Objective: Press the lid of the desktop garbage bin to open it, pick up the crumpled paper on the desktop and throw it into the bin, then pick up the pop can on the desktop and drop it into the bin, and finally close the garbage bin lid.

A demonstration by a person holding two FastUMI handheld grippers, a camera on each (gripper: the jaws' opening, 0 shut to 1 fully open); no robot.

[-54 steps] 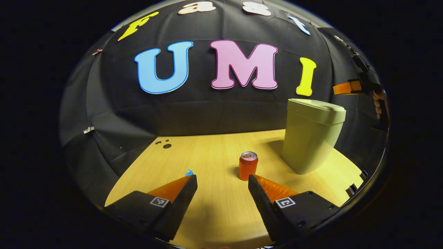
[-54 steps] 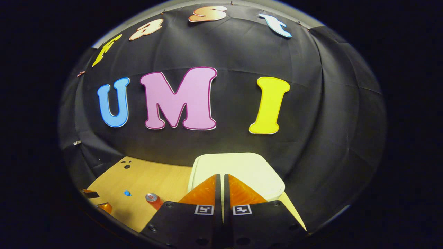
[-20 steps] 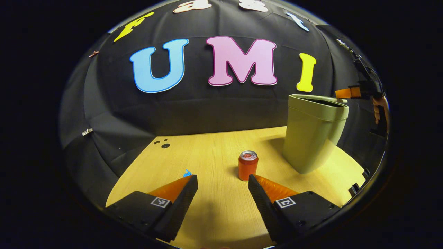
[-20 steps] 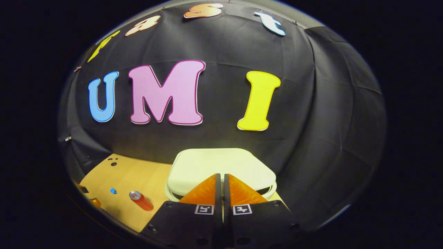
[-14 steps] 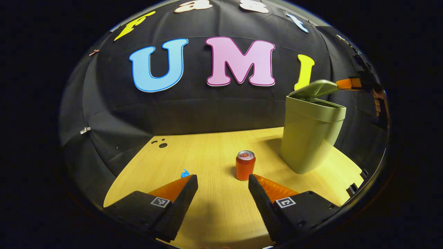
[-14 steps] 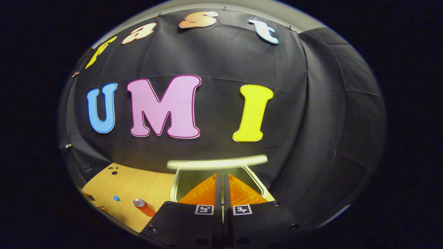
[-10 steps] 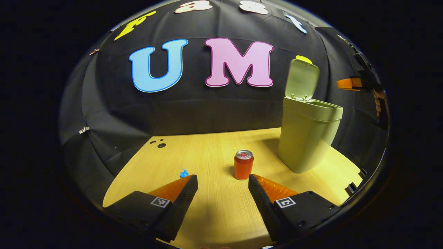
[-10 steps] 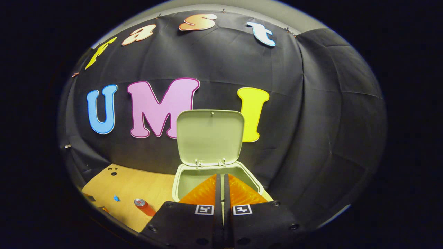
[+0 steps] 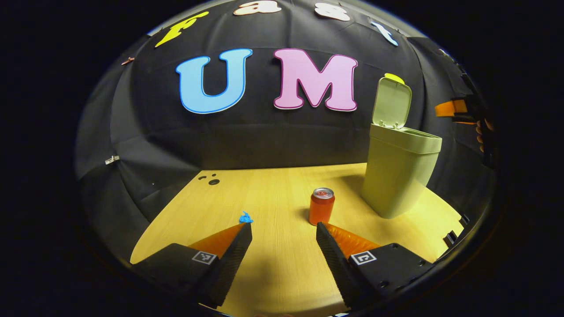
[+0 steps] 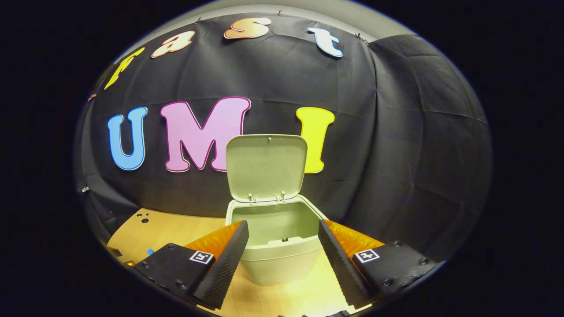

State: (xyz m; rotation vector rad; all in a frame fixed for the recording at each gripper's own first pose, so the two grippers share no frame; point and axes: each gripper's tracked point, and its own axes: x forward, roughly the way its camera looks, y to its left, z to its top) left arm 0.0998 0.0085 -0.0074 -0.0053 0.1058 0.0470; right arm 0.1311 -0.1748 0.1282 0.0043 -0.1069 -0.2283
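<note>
The bin (image 10: 282, 259) stands at the table's (image 9: 273, 273) right edge, lid (image 10: 265, 167) up for trash, while both wide grippers, left (image 9: 284, 231) and right (image 10: 283, 229), hold nothing, paper (image 9: 245, 217) and can (image 9: 321, 206) mid-table.

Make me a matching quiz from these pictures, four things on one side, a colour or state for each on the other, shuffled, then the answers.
Things:
1. bin lid
2. can
3. crumpled paper
4. right hand-held gripper

States:
A. blue, lying on the desk
B. jaws apart, in front of the bin
C. flipped up, upright
D. orange, standing upright

Pairs: 1-C, 2-D, 3-A, 4-B
</note>
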